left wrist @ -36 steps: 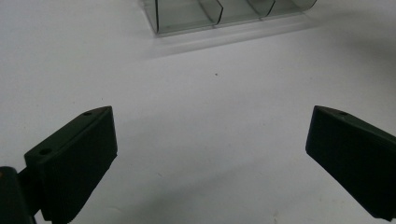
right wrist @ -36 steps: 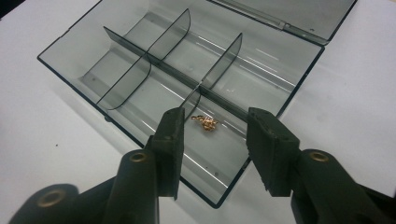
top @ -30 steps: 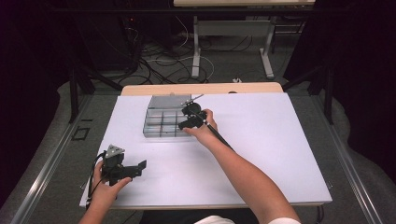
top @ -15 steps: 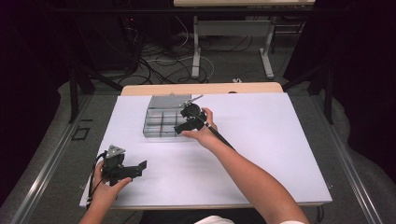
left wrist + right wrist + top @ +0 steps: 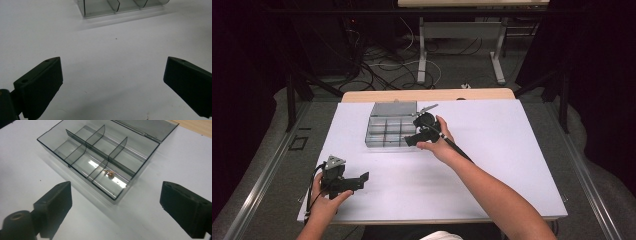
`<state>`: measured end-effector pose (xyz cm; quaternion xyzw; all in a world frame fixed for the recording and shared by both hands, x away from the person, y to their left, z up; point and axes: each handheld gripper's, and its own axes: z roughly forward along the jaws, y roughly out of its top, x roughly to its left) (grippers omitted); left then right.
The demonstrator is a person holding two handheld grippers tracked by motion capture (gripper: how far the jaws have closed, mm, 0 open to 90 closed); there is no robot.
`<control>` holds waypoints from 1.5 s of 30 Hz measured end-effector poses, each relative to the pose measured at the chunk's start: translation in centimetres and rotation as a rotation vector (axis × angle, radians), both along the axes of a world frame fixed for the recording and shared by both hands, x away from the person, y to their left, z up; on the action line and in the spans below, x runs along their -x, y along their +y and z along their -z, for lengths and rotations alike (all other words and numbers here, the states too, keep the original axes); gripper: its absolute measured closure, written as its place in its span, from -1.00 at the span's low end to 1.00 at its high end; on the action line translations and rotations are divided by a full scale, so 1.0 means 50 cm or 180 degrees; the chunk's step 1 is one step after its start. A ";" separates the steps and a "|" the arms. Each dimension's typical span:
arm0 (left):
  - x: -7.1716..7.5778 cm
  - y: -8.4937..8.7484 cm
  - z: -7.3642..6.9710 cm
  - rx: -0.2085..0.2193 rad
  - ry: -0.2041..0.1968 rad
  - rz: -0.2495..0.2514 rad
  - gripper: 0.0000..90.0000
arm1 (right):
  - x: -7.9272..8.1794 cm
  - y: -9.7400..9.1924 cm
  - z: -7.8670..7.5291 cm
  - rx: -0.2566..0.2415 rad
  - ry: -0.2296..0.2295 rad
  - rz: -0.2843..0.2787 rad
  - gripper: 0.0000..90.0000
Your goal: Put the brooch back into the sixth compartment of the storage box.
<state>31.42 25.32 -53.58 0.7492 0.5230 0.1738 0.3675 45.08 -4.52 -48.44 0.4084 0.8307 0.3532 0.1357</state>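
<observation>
A clear grey compartment box (image 5: pixel 386 129) with its lid folded back sits at the far middle of the white table (image 5: pixel 512 150). In the right gripper view the box (image 5: pixel 75 147) has several compartments, and a small gold-brown piece (image 5: pixel 108 173) lies in the near right one. My right gripper (image 5: pixel 413 139) hovers at the box's right front corner. Its jaws (image 5: pixel 116 195) have just been opening and stand open with nothing between them. My left gripper (image 5: pixel 361 179) rests near the table's front left, open (image 5: pixel 112 72) over bare white surface.
The box's near wall (image 5: pixel 120 7) shows at the top of the left gripper view. A wooden strip (image 5: pixel 427 95) runs along the table's far edge. Cables (image 5: pixel 377 65) and metal table legs (image 5: pixel 422 50) stand on the floor beyond. Bare white surface lies to the right and front.
The right gripper has drawn back a little from the box toward the person and lifted slightly, and its jaws have spread wider. The left gripper has not moved.
</observation>
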 end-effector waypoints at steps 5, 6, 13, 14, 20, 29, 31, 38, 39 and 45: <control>0.000 0.000 0.001 0.0003 0.0005 -0.0015 -0.95 | 0.012 -0.027 0.004 0.0000 -0.0038 -0.0042 -0.99; 0.000 0.000 0.001 0.0003 0.0006 -0.0016 -0.95 | 0.015 -0.033 0.004 -0.0010 -0.0047 -0.0040 -1.00; 0.000 -0.001 0.001 -0.0013 0.0003 -0.0002 -0.95 | 0.049 -0.077 -0.009 -0.0063 -0.0079 -0.0024 -1.00; 0.000 -0.002 0.002 0.0003 -0.0019 -0.0020 -0.95 | 0.056 -0.083 -0.011 -0.0090 -0.0087 -0.0004 -1.00; -0.001 -0.004 0.003 0.0013 -0.0032 -0.0025 -0.95 | 0.088 -0.127 -0.014 -0.0155 -0.0069 0.0017 -1.00; 0.000 -0.003 -0.001 0.0005 0.0017 0.0015 -0.95 | 0.139 -0.179 -0.008 -0.0193 -0.0158 0.0014 -1.00; 0.000 -0.004 0.001 0.0014 -0.0015 -0.0006 -0.95 | 0.153 -0.190 -0.009 -0.0178 -0.0134 0.0025 -1.00; 0.001 -0.003 0.000 0.0002 -0.0017 -0.0021 -0.95 | 0.193 -0.240 0.011 -0.0214 -0.0152 0.0126 -1.00; 0.001 -0.003 0.000 0.0000 -0.0010 -0.0019 -0.95 | 0.198 -0.248 0.015 -0.0226 -0.0163 0.0149 -1.00; 0.002 -0.004 -0.002 -0.0015 0.0030 0.0003 -0.95 | 0.219 -0.292 0.038 -0.0230 -0.0214 0.0262 -1.00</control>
